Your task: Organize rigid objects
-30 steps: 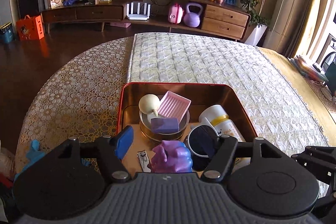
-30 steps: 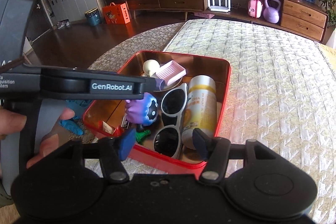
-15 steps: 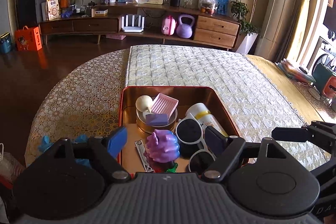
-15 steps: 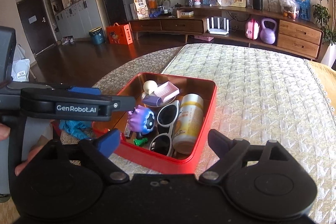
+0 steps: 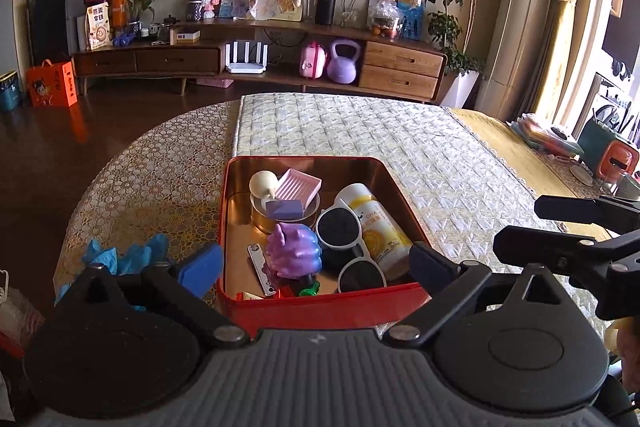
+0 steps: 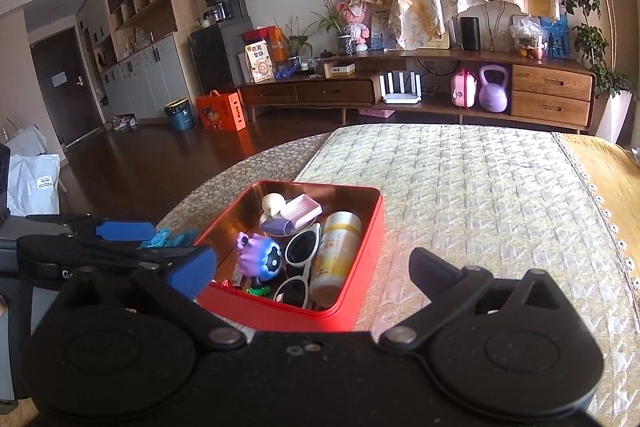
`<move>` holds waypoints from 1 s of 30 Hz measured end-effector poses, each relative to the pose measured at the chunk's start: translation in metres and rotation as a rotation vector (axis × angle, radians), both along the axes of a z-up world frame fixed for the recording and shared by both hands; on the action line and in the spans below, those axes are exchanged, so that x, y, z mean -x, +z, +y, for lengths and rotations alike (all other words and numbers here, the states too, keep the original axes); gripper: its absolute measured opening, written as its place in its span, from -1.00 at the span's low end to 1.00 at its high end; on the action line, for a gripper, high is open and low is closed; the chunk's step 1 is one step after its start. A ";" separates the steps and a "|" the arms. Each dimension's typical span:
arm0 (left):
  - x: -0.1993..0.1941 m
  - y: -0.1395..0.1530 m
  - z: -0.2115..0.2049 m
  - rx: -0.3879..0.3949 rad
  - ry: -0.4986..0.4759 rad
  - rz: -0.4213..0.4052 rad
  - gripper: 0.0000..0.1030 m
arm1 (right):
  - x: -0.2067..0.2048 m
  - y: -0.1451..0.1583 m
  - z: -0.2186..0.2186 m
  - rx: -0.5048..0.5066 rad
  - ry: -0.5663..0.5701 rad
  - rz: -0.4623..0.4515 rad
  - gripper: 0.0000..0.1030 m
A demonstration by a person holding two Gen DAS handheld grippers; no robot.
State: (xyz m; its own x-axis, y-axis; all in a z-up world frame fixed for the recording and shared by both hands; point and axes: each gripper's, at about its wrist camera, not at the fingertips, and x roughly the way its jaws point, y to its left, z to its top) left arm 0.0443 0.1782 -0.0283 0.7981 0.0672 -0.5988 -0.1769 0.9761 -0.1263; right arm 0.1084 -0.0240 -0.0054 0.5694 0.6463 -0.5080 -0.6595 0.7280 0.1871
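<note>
A red tin box [image 5: 320,305] [image 6: 360,227] sits on the quilted table. It holds a purple toy [image 5: 294,251] [image 6: 258,257], white sunglasses [image 5: 348,247] [image 6: 300,267], a yellow-labelled bottle [image 5: 370,223] [image 6: 334,255], a pink soap dish [image 5: 298,185], a cream ball [image 5: 262,183] and a nail clipper [image 5: 260,269]. My left gripper [image 5: 316,267] is open and empty, just in front of the box's near wall. My right gripper [image 6: 312,267] is open and empty, held back from the box's right near corner.
Blue gloves [image 5: 124,255] lie on the lace cloth left of the box. The quilted table top [image 6: 480,195] stretches right and behind. A wooden sideboard [image 5: 260,63] stands across the room. Books and a container [image 5: 580,143] lie at the far right.
Both grippers have pulled back and up from the box, and their jaws have opened wider. The objects in the box have not moved.
</note>
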 end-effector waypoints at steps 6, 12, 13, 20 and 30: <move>0.007 0.002 -0.007 -0.010 0.022 -0.004 0.99 | 0.006 0.001 -0.010 -0.022 -0.021 0.007 1.00; 0.016 0.003 -0.018 -0.043 0.055 -0.014 0.99 | 0.012 -0.001 -0.017 -0.009 -0.047 0.006 1.00; 0.017 0.004 -0.018 -0.045 0.058 -0.016 0.99 | 0.013 -0.002 -0.017 -0.009 -0.045 0.007 1.00; 0.023 0.008 -0.026 -0.068 0.068 -0.037 0.99 | 0.019 -0.006 -0.023 -0.017 -0.043 0.017 1.00; 0.021 0.007 -0.031 -0.061 0.082 -0.034 0.99 | 0.020 -0.008 -0.029 -0.016 -0.054 0.021 1.00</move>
State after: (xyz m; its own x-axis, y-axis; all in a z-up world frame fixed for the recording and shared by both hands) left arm 0.0230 0.1469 -0.0208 0.8080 0.1690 -0.5644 -0.2535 0.9645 -0.0741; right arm 0.0885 -0.0528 -0.0134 0.5929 0.6235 -0.5096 -0.6155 0.7589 0.2124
